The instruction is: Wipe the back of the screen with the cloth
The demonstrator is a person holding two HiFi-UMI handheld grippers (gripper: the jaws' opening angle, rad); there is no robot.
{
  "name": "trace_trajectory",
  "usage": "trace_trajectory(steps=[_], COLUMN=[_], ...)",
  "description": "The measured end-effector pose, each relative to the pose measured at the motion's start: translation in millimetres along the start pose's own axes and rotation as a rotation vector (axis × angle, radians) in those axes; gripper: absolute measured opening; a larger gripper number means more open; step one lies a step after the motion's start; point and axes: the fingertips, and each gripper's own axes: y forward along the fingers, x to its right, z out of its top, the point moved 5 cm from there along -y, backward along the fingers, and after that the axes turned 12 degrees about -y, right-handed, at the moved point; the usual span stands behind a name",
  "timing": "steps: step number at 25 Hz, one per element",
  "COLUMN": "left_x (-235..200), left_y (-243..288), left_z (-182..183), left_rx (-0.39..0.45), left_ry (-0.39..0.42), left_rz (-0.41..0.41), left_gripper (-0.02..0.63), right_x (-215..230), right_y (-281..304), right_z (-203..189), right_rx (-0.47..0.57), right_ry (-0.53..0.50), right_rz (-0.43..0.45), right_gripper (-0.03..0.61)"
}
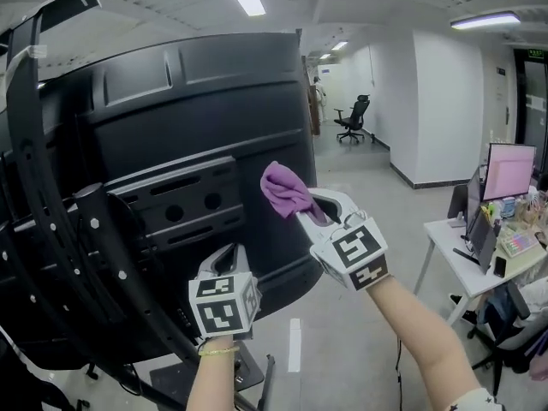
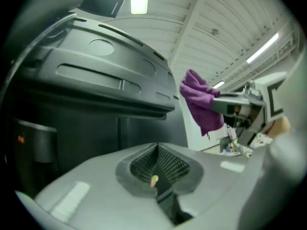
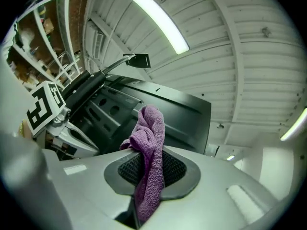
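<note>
Soft, nubbly purple terry cloth. The screen behind it has a matt black moulded plastic back. The right gripper is smooth pale plastic with black cross-hatched pads.

The cloth, pinched in the right gripper, is before the screen near its right edge. The left gripper is lower left, and a worktop stands far right.

No text, brand or number reads clearly; the black back of the screen shows no legible label. The marker cubes carry only black-and-white square patterns. A green sign over the far doorway and the pink monitor by the desk are too small to read.
</note>
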Motion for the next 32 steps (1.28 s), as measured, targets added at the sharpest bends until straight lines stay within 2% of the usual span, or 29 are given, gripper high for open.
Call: trace_trajectory(steps=[6,10,16,19,24,32], left_x=[-5.0,-4.8,-12.5,-15.9,-15.3,-10.5], left_y=[9.9,11.8,6.5,0.8,2.9,9.4], left_z=[24.1,27.4,21.9,21.5,4.3,-33.6], left_rx=[0.045,0.047,0.048,0.066,0.065,0.051], left_ry=[-0.006,0.007,0.015,0.006,-0.011,-0.053], left_rz=[0.142,0.218,0.309,0.336,0.345,0.323], left_gripper=[0.008,0.008,0.008,0.008,0.008,0.008], right_x=[74.5,112.1,138.0,122.2,64.1,-8.3], right_y=[67.6,108.2,139.6,134.8,115.9,83.0], right_z=[52.7,87.8,117.3,108.7,61.8,-10.6], right_rx=[0.101,0.148,0.183,0.196,0.187,0.143], right_ry=[-0.232,-0.401,-0.498,-0.516,-0.567,-0.474], right_rz=[0.038,-0.023,-0.107,-0.098,-0.024,0.073], right_gripper=[0.058,0.058,0.058,0.058,0.058,0.058])
